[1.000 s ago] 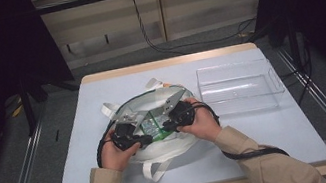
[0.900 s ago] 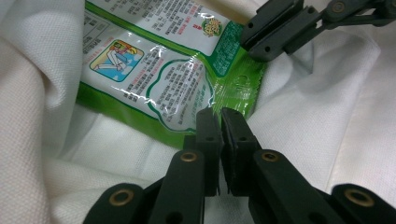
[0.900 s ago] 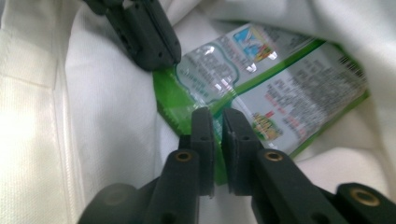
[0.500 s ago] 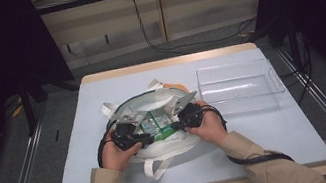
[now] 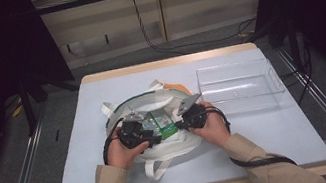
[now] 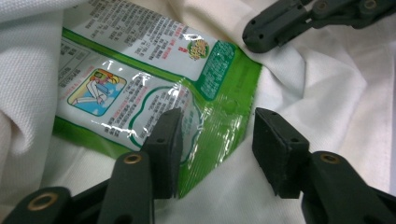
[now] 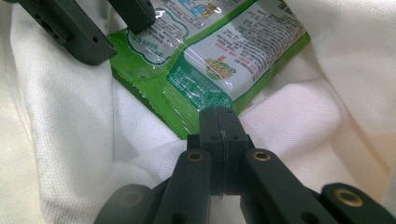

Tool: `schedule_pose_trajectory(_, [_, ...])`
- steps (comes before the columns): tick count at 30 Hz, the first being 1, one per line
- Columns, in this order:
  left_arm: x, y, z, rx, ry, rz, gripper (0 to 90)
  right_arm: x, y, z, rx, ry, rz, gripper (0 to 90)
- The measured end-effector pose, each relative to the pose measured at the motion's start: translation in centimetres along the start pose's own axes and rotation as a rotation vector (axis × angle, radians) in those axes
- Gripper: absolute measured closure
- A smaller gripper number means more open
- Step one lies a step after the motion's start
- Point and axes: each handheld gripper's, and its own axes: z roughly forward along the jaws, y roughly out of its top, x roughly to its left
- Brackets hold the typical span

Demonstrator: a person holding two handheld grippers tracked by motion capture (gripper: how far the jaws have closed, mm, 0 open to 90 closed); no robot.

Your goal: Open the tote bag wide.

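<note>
Right gripper clamped on the corner seal of the green snack packet, which lies in the mouth of the white tote bag; left gripper has just been opening, jaws apart astride the packet's lower edge. Handover step, likely; next calls for lifting the packet out toward the clear tray. High view gives bag and tray layout; gripper views give the pinch itself.

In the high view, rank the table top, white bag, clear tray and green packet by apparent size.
1. table top
2. white bag, though hands cover part of it
3. clear tray, close to the bag
4. green packet, partly hidden inside the bag
</note>
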Motion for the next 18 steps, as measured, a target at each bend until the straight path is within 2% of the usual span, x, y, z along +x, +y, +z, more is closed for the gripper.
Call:
schedule_pose_trajectory(1, [-0.1, 0.2, 0.0, -0.007, 0.008, -0.008, 49.4, 0.0, -0.1, 0.0, -0.005, 0.0, 0.005, 90.0])
schedule_pose_trajectory(2, [-0.1, 0.3, 0.1, -0.011, 0.019, 0.001, 46.8, 0.0, -0.1, -0.2, -0.009, 0.0, 0.028, 90.0])
schedule_pose_trajectory(5, [-0.3, 0.6, 0.7, 0.001, 0.008, 0.013, 45.5, 0.1, -0.2, -0.3, -0.03, 0.012, 0.038, 90.0])
schedule_pose_trajectory(7, [-0.4, 0.7, 0.9, 0.007, 0.012, 0.017, 45.2, 0.1, -0.2, -0.4, -0.035, 0.013, 0.036, 90.0])
schedule_pose_trajectory(8, [-0.4, 0.7, 1.0, 0.005, 0.031, 0.022, 44.6, 0.2, -0.3, -0.5, -0.037, 0.017, 0.041, 90.0])
schedule_pose_trajectory(9, [-0.5, 0.8, 1.1, 0.012, 0.032, 0.031, 43.6, 0.2, -0.3, -0.6, -0.04, 0.019, 0.028, 90.0])
schedule_pose_trajectory(10, [-0.5, 0.9, 1.2, -0.003, 0.03, 0.02, 43.5, 0.3, -0.3, -0.6, -0.048, 0.019, 0.028, 90.0])
schedule_pose_trajectory(11, [-0.5, 0.9, 1.4, -0.007, 0.032, 0.029, 43.3, 0.3, -0.3, -0.7, -0.051, 0.016, 0.028, 90.0])
schedule_pose_trajectory(13, [-0.7, 1.1, 1.7, 0.0, 0.045, 0.045, 44.6, 0.3, -0.3, -0.9, -0.053, 0.02, 0.026, 89.3])
schedule_pose_trajectory(16, [-0.8, 1.2, 1.9, -0.003, 0.054, 0.037, 46.1, 0.3, -0.4, -1.1, -0.066, 0.019, 0.015, 89.1])
schedule_pose_trajectory(18, [-0.7, 1.3, 2.0, 0.002, 0.06, 0.046, 47.9, 0.3, -0.6, -1.2, -0.083, 0.021, 0.022, 88.9])
